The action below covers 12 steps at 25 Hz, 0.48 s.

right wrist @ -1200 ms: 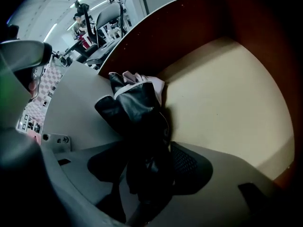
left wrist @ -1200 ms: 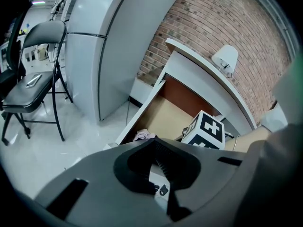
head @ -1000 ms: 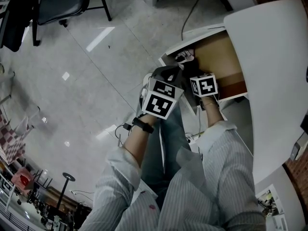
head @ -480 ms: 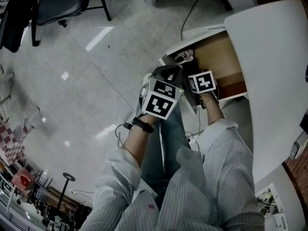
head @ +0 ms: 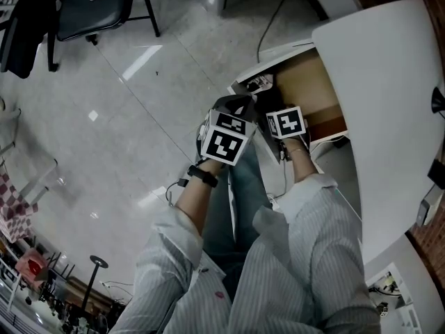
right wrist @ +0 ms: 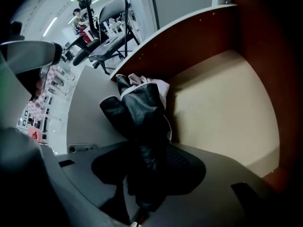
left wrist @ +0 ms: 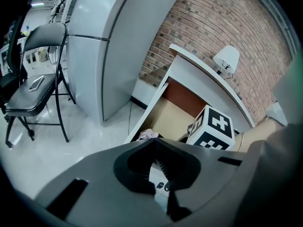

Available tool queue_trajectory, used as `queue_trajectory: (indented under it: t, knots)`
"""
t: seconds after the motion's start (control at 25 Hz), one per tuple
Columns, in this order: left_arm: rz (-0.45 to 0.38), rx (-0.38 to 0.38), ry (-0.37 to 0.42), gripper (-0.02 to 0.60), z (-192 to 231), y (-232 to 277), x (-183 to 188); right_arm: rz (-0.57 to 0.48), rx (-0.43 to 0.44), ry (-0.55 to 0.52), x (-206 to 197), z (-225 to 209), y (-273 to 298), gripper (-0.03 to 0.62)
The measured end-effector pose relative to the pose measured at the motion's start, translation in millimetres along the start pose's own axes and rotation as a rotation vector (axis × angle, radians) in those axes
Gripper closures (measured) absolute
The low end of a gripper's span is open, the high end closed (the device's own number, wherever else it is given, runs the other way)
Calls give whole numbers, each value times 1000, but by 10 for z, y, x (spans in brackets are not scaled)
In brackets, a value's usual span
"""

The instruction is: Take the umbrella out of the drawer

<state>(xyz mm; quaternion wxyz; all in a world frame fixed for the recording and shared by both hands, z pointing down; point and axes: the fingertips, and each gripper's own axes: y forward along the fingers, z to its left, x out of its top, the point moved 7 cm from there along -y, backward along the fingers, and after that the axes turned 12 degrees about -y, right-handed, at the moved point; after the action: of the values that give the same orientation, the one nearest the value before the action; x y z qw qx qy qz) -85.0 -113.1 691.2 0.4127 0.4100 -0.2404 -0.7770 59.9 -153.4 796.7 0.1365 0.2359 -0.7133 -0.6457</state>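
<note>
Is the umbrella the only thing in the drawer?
No: in the right gripper view a pale pink cloth lies bunched against the black umbrella at one end of the drawer.

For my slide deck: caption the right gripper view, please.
Right gripper jaws closing on the black umbrella in the open drawer.

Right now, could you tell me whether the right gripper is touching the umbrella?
Touching. The right gripper view shows the black umbrella running down between the closing jaws of the right gripper, with its folded fabric filling the gap and pressed against them.
</note>
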Motion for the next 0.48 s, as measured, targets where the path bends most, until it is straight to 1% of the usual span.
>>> queue_trajectory:
  t: [0.12,0.28,0.48]
  knots:
    - [-1,7,2,572,-45,-61,17,-8,1,11,-17,39,-123,376]
    - [-9,-9,20,572,-109,-159,137,-30,-7,31,14,64,-290,378]
    - [-16,-12,24,572,-224,-298,235,-83,-24,48,15,105,-566,378]
